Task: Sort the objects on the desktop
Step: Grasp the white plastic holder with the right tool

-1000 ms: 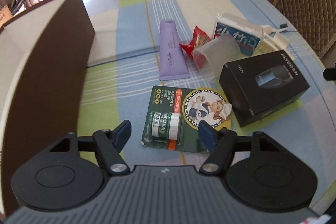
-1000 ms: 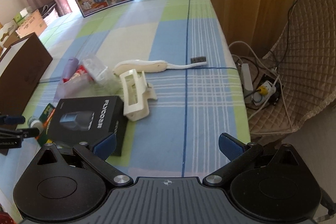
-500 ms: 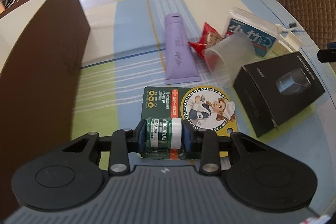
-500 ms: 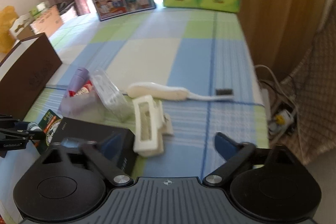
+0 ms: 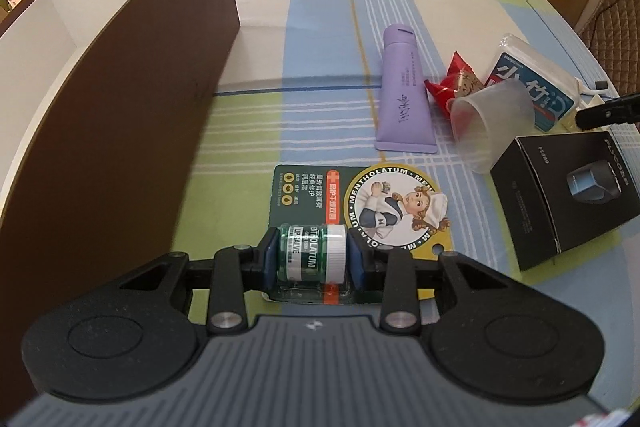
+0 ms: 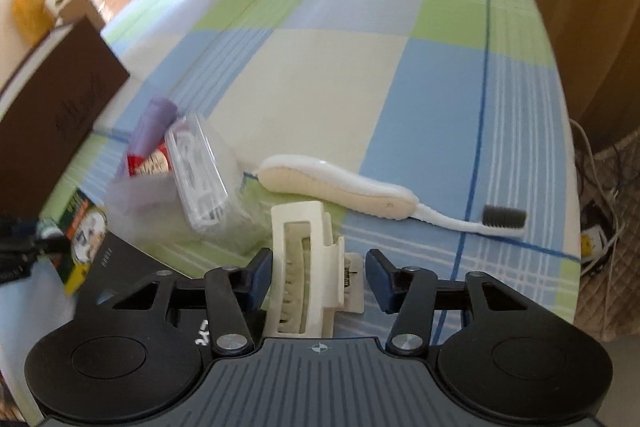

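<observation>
— While the left gripper is pressing its blue pads against both ends of the lip balm pot, what is being hidden from the left wrist view?

— The near edge of the lip balm card is disappearing behind the gripper body at the bottom centre of the frame. The brown box is filling the left side and running off the frame, so its full shape is not showing. At the right edge a dark tip of the other gripper is poking in above the black shaver box, and it is too small to read.

— And the right wrist view?

— It is blurring, most strongly at the left, where the card and the left gripper are smearing together. The black box is lying mostly under the gripper housing at the lower left.

— Where is the cream hair clip sitting relative to the right gripper?

— It is lying between the two fingers at bottom centre, lengthwise toward the camera, its near end slipping under the housing. The jaws are closing. The left pad is sitting right at the clip's side; whether it is touching is hard to tell. The right pad is standing clear, with a gap showing.

— Anything else nearby?

— The toothbrush is lying just beyond the clip, bristles toward the right. The purple tube, red snack packet and tipped clear cup are clustering at the left view's upper right.
</observation>
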`<state>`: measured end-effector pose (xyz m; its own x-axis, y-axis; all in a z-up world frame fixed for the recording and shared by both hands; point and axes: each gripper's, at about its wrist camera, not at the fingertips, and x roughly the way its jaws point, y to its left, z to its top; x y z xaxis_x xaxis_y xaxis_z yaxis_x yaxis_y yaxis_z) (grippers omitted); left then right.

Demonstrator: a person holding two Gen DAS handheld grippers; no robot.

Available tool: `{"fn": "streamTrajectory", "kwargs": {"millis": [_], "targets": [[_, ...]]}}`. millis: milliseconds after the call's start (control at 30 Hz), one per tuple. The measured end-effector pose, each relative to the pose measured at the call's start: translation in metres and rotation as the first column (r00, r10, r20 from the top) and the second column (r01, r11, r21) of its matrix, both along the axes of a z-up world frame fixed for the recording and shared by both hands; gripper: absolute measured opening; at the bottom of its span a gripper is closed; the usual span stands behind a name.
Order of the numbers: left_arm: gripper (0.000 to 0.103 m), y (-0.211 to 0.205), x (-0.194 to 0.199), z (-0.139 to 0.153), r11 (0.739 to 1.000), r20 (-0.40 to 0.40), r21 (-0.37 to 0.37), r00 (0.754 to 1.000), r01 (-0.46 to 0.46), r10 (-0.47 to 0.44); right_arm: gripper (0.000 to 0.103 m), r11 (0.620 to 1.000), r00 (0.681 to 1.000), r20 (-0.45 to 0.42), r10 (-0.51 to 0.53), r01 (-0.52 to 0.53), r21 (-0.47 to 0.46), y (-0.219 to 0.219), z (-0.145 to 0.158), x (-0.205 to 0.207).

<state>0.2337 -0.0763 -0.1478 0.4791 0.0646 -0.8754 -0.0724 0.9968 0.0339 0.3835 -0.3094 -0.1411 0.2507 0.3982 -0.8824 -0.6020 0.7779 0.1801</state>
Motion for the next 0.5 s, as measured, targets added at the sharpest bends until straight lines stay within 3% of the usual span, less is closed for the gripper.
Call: {"fn": "streamTrajectory", "kwargs": {"millis": [233, 500], "targets": [[0.031, -0.002, 0.004, 0.000, 1.000, -0.003, 0.009, 1.000, 0.003, -0.003, 0.045, 0.998, 0.997, 0.067, 0.024, -0.020, -0.053, -0.011, -0.001, -0.018], [0.030, -0.009, 0.001, -0.001, 0.999, 0.004, 0.034, 1.000, 0.019, -0.019, 0.044, 0.997, 0.996, 0.068, -0.060, 0.062, -0.040, -0.043, 0.003, -0.057]]}}
